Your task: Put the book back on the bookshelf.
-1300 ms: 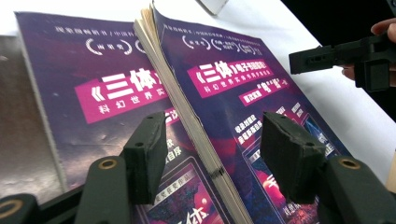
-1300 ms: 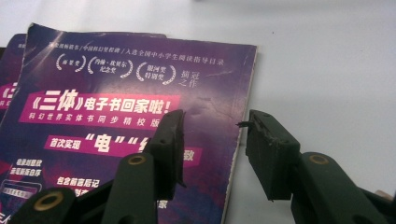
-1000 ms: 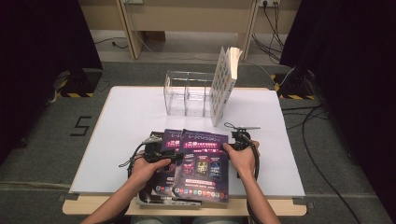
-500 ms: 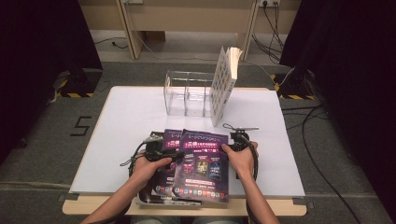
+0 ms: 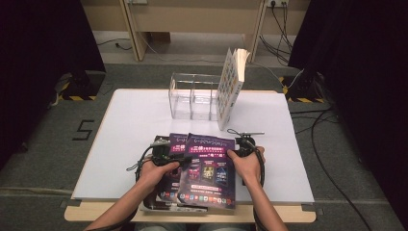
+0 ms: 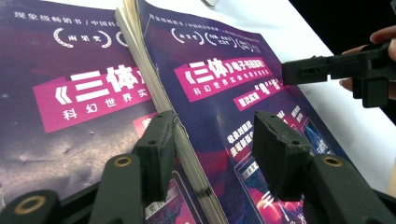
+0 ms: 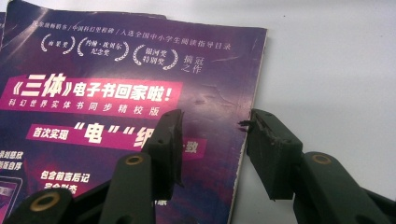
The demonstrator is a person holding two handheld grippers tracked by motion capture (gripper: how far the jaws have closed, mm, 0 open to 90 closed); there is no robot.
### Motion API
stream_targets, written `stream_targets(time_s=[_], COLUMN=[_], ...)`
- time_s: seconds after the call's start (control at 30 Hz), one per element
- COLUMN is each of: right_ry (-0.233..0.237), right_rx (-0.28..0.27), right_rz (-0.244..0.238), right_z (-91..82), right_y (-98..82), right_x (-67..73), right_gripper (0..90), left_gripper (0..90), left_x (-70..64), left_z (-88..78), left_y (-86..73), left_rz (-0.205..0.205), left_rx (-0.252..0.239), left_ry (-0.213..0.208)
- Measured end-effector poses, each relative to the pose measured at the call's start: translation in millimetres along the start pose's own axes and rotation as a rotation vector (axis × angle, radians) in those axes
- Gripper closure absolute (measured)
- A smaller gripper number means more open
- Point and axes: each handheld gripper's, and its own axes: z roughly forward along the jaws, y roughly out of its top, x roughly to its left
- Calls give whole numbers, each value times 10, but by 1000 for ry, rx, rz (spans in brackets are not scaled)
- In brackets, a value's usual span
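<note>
Two purple paperback books lie overlapping near the table's front edge, the top book partly over the lower book. My left gripper sits at the top book's left side. In the left gripper view its jaws straddle the page edge of the top book, beside the lower book. They have just been closing and stand open. My right gripper is open, and its jaws straddle the right edge of the top book.
A clear acrylic organiser stands at the back middle of the white table. A pale book stands upright against its right end. The right gripper also appears far off in the left gripper view.
</note>
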Motion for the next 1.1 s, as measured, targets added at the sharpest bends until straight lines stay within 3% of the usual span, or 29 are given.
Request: stream_targets(time_s=[0.13, 0.27, 0.4, 0.57, 0.8, 1.1], right_ry=[-9, -12, -13, -15, -18, -22], right_rx=[-3, -1, -5, -3, -1, -1], right_rz=[-5, -13, -16, -18, -18, -15], right_z=[3, 5, 6, 6, 7, 8], right_y=[-3, 2, -2, 0, 2, 2], right_x=[12, 14, 14, 18, 25, 35], right_gripper=[555, 554, 553, 550, 547, 545], left_gripper=[552, 573, 595, 602, 603, 662], left_x=[19, 19, 34, 47, 63, 63], left_z=[-19, -60, -64, -51, -31, -32], left_y=[22, 54, 48, 46, 26, -5], left_rz=[-54, -110, -146, -172, -177, -210], left_rx=[-4, -24, -37, -46, -43, -63], left_ry=[-6, -42, -48, -57, -44, -64])
